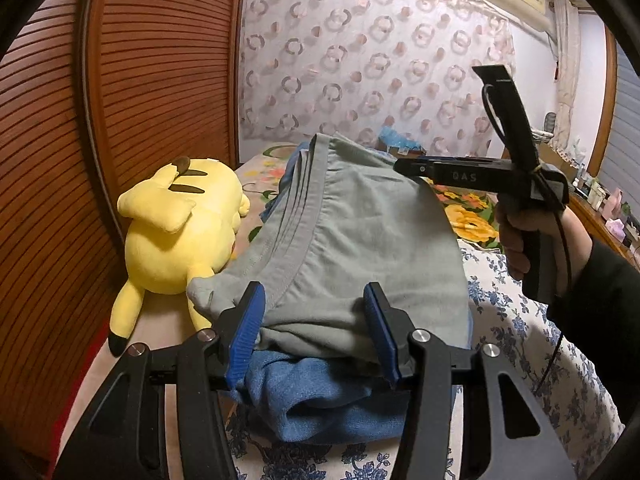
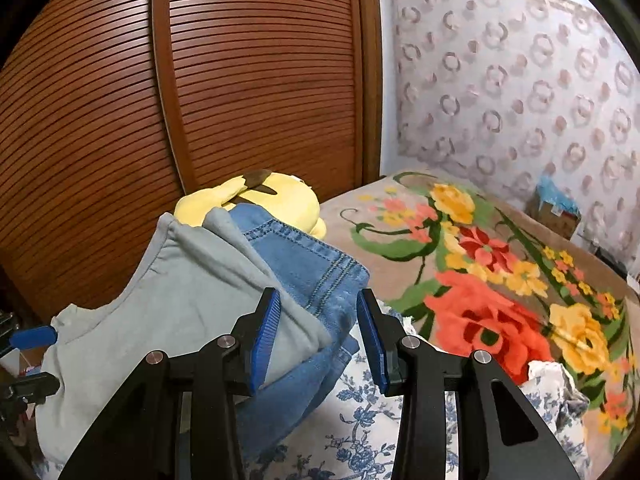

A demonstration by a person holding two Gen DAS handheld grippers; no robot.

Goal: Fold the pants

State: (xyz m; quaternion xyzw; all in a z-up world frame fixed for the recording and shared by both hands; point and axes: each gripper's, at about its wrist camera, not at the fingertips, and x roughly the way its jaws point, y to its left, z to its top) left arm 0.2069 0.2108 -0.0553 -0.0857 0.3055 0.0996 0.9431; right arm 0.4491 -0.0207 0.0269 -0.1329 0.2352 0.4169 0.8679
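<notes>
Folded grey-green pants [image 1: 360,216] lie on top of folded blue jeans [image 1: 320,400] on the bed. My left gripper [image 1: 314,292] is open at the near end of the stack, its blue pads standing apart on either side of the grey cloth's edge. My right gripper [image 2: 317,294] is open too, with a corner of the grey pants [image 2: 180,288] and the jeans [image 2: 312,264] lying loose between its pads. In the left wrist view the right gripper [image 1: 404,167] shows side-on at the far right corner of the pants, held by a hand [image 1: 516,236].
A yellow plush toy [image 1: 180,232] lies left of the stack against the brown slatted wardrobe [image 1: 140,80]. The bed has a blue-flowered sheet [image 2: 352,420] and a bright flower blanket [image 2: 480,280]. A cardboard box [image 2: 556,212] stands by the curtained wall.
</notes>
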